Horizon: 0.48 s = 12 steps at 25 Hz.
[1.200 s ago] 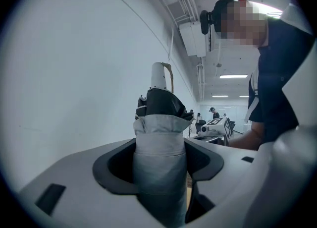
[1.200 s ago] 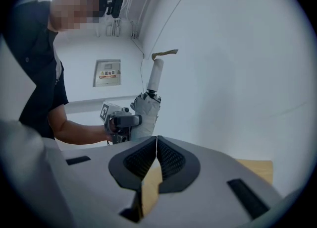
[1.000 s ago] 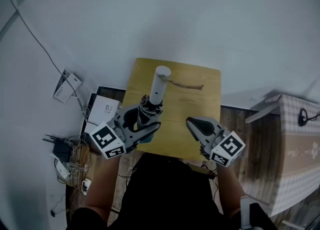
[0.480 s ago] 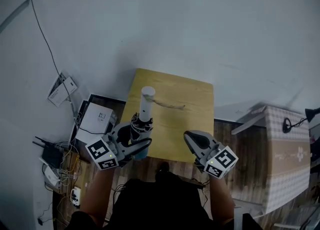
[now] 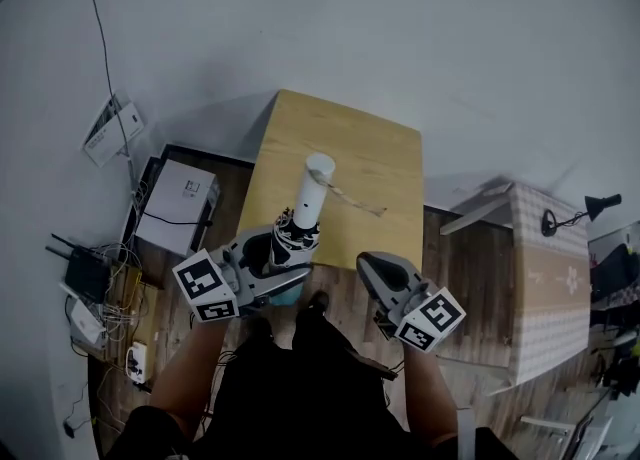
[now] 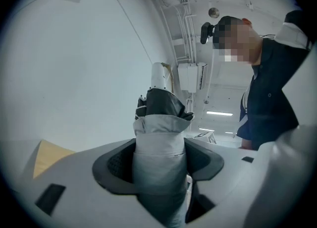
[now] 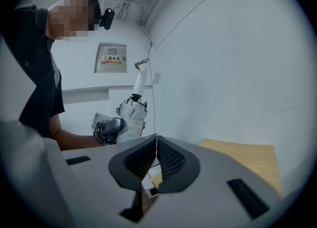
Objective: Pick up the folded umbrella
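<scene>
One wooden table (image 5: 375, 163) stands against the wall, and from where I stand nothing rests on it. The one folded umbrella (image 5: 303, 210) is off it, held upright in the air past the table's 7 o'clock corner, its white handle pointing to about 1 o'clock and a thin strap (image 5: 352, 198) trailing from the handle. Of the two grippers, the left gripper (image 5: 285, 258) has its jaws clamped around the grey canopy, while the right gripper (image 5: 382, 270), out at 5 o'clock, has its jaws pressed together on nothing. I'd judge the pick-up done, with nothing left but holding it
</scene>
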{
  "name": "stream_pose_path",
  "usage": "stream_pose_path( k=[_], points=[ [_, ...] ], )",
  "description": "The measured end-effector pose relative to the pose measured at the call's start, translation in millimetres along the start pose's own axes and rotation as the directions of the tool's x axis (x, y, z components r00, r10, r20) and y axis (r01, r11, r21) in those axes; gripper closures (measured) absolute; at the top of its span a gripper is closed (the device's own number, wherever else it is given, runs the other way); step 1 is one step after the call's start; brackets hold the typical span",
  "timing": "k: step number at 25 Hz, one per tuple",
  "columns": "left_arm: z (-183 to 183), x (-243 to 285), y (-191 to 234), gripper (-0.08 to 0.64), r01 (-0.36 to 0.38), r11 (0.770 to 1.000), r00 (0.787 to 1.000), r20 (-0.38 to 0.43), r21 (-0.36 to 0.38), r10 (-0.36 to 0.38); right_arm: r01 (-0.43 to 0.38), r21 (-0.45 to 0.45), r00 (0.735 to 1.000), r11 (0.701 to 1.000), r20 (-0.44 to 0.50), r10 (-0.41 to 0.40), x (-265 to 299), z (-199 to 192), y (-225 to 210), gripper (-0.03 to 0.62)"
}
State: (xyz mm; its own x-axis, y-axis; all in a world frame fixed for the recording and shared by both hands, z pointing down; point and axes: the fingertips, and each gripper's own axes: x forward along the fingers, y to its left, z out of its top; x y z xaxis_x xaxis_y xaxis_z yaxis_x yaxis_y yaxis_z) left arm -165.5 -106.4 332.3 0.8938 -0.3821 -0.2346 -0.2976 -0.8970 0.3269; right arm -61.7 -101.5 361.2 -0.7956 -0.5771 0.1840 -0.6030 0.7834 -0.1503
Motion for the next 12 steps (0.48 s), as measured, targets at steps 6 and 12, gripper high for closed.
stream_pose_path(
  k=[6,12],
  points=[
    [-8,-18,-22,0.273,0.012,1.000,1.000,0.003,-0.022,-0.012,0.057,0.001,0.998,0.998,-0.039,-0.056,-29,-21,20,0.572],
    [-1,-22,-48,0.273,-0.007,1.000,1.000,0.016,0.007,0.007,0.050,-0.023,0.999,0.998,0.013,-0.050,-50,-10,27,0.574]
  ],
)
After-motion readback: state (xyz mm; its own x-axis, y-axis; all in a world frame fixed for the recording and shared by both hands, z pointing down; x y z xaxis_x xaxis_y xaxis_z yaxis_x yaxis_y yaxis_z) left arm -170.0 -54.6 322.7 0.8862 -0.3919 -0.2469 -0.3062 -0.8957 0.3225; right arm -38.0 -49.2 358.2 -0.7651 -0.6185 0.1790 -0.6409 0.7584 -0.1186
